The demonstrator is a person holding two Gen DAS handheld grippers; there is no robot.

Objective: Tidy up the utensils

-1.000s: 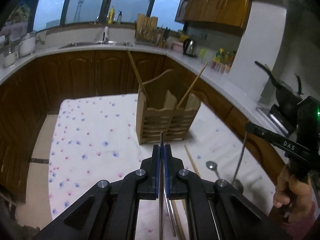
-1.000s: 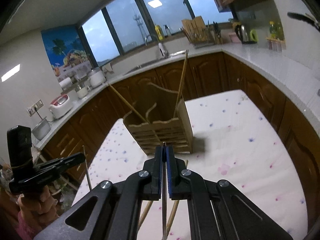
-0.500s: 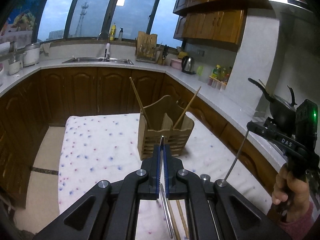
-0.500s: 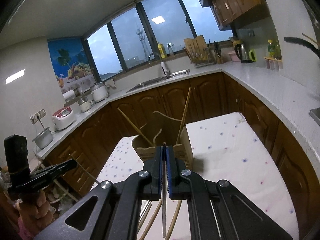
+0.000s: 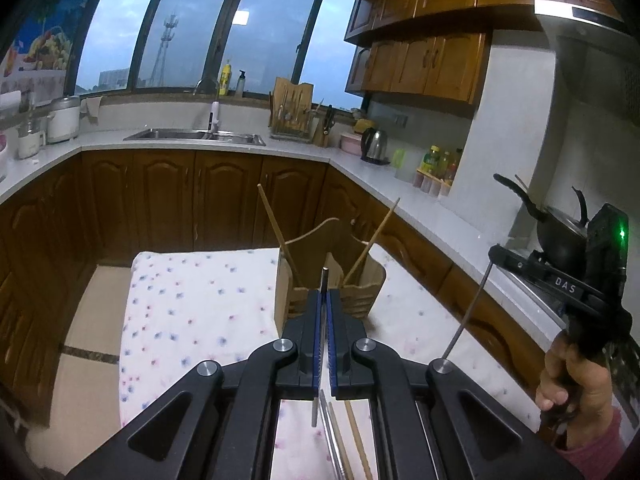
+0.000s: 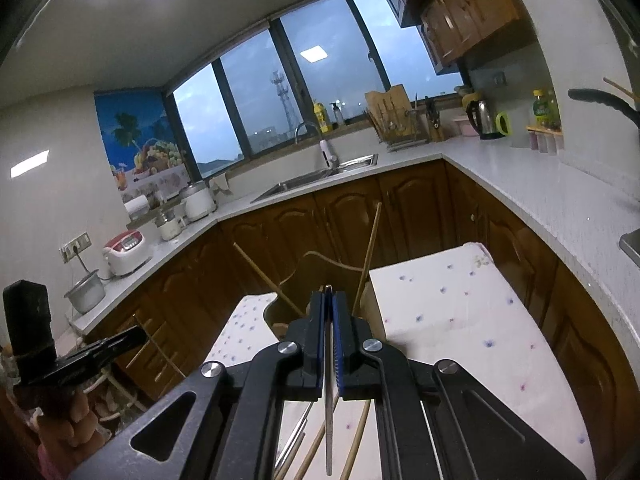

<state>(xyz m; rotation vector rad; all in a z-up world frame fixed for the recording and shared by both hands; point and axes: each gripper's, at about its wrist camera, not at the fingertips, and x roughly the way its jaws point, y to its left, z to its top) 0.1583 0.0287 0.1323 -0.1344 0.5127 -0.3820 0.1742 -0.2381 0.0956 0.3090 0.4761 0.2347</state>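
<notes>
While both grippers clamp metal utensils, wooden caddy ahead (chopsticks inside).

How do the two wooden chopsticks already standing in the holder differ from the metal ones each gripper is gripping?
The wooden chopsticks stand in the wooden holder, leaning apart to opposite sides; the metal chopsticks are outside it, one clamped in the left gripper, one in the right gripper. The wooden chopsticks are tan, the metal chopsticks grey. All are thin, straight sticks.
</notes>
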